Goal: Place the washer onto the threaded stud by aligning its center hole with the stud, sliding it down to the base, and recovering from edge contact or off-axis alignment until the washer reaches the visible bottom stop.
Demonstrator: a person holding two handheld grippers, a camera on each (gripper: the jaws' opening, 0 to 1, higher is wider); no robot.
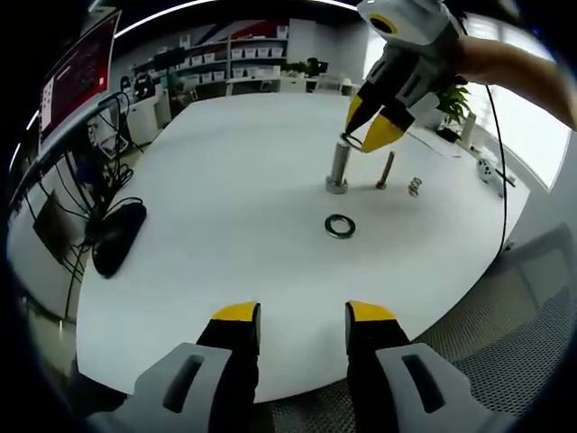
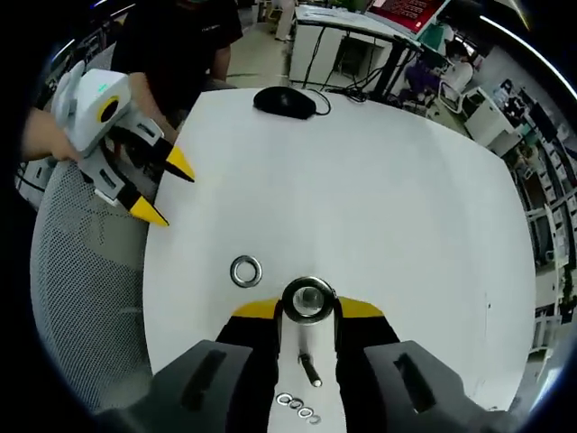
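Note:
A metal threaded stud (image 1: 338, 170) stands upright on the white table (image 1: 225, 171). My right gripper (image 1: 365, 132) reaches in from the upper right, shut on a dark washer (image 1: 353, 142) held at the stud's top, tilted. In the right gripper view the washer (image 2: 308, 298) rings the stud top between my own jaws (image 2: 308, 311). A second washer (image 1: 340, 225) lies flat on the table in front of the stud, also visible as a ring (image 2: 245, 271). My left gripper (image 1: 303, 316) hovers open at the near table edge, empty, and appears at the left (image 2: 162, 189).
A loose bolt (image 1: 386, 170) and a small spring (image 1: 415, 187) sit right of the stud. A black mouse (image 1: 117, 236) with cables lies at the table's left edge. A mesh chair (image 2: 81, 298) and a person in black (image 2: 180, 36) are beside the table.

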